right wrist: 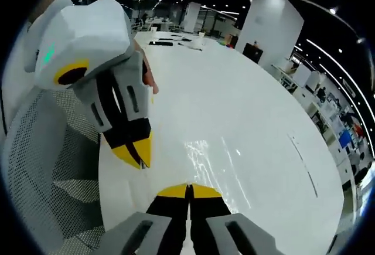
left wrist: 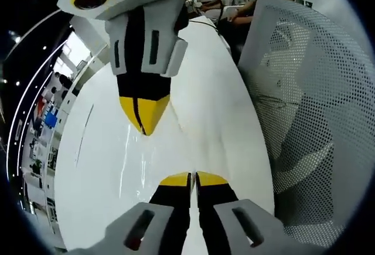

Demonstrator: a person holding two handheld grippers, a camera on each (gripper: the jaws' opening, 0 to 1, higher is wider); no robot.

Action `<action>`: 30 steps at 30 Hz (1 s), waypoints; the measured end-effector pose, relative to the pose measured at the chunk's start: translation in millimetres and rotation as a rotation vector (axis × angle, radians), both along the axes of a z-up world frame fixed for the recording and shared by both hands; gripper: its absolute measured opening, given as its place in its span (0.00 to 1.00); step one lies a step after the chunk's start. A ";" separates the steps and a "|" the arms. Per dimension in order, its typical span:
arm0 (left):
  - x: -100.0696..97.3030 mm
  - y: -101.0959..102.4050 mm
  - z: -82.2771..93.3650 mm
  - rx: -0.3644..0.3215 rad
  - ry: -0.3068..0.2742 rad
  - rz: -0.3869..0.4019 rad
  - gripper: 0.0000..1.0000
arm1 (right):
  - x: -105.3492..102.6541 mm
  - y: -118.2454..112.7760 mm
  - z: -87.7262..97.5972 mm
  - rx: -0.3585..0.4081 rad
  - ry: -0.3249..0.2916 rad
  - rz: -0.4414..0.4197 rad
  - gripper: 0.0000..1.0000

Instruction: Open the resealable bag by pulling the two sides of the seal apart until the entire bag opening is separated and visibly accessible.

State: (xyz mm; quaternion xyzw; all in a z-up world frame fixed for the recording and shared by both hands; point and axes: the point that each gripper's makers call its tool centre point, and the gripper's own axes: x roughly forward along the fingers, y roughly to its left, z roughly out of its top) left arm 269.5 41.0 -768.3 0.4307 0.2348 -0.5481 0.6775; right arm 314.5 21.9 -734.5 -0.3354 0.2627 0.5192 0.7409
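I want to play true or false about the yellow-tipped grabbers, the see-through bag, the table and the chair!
1. Both grippers are wide open. False: the left gripper and the right gripper each have jaws closed together.
2. The table is white. True.
3. A clear bag lies between the two grippers. True.
4. The chair is solid wood. False: it is white mesh.
5. The bag is full of candy. False: nothing shows inside.
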 end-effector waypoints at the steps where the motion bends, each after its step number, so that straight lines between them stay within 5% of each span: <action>1: -0.3 -0.1 -0.1 -0.001 0.003 0.001 0.01 | 1.5 0.5 2.4 0.006 -0.005 -0.005 0.00; 11: 9.2 -2.2 11.8 -0.019 -0.031 0.024 0.00 | 22.9 5.7 36.3 0.110 -0.113 -0.075 0.00; 16: 12.7 -0.8 12.2 0.041 -0.099 -0.023 0.00 | 30.4 2.7 42.0 0.160 -0.080 -0.152 0.00; 30: 10.2 -12.0 17.4 0.039 -0.104 -0.088 0.00 | 44.6 -7.1 46.5 0.203 0.002 -0.305 0.00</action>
